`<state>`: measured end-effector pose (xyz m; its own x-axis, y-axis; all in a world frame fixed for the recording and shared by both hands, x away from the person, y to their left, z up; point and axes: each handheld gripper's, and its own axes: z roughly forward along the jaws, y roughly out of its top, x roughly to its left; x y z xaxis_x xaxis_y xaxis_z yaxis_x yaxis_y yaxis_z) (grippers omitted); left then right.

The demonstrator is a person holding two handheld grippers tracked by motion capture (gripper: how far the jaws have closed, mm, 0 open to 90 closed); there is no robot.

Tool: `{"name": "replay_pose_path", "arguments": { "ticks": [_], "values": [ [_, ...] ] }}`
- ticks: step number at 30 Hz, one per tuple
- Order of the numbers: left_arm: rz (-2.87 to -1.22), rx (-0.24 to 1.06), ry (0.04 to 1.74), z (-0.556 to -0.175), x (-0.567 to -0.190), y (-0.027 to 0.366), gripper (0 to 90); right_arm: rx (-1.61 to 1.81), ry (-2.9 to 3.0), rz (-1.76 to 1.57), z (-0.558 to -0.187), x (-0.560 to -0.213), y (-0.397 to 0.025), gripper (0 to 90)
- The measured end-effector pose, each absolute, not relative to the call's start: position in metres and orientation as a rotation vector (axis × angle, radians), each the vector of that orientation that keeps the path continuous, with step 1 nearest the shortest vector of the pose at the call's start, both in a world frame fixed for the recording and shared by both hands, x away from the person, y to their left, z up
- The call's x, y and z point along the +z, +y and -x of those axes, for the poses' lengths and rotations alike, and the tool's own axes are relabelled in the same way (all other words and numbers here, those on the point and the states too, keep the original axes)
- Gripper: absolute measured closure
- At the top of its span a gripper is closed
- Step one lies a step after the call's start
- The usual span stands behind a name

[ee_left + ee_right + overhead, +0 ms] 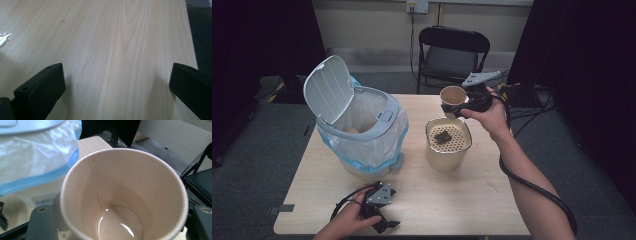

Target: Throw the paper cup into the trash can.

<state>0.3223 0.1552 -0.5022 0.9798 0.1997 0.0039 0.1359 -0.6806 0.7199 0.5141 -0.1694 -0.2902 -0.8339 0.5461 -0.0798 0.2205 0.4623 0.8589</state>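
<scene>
Fingers [42, 220] around plain unprinted paper cup [125, 195]

We see the high view dimly lit, with the light falling from above onto the pale wooden table [447, 200] while the corners and sides sink into near black. The bin [357, 130] and the strainer canister [448, 144] cast soft, short shadows on the tabletop. The picture is slightly soft and grainy. In the left gripper view the wood grain is fairly sharp, the near jaws are blurred, and each throws a faint shadow up the board; a small white glare spot sits at the left edge. In the right gripper view the paper cup [125, 195] is evenly lit, with bright glints on the liquid at its bottom, and the plastic bin liner [32, 155] is washed out.
</scene>
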Motion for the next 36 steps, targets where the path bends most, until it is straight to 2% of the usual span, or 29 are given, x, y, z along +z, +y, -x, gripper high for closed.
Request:
{"name": "replay_pose_path", "arguments": {
  "ticks": [36],
  "values": [
    [-2.329,0.097,0.236,-0.322,-0.502,0.155,0.0,1.342,2.463,-0.555,-0.508,-0.242,-0.131,26.7]
  ]
}}
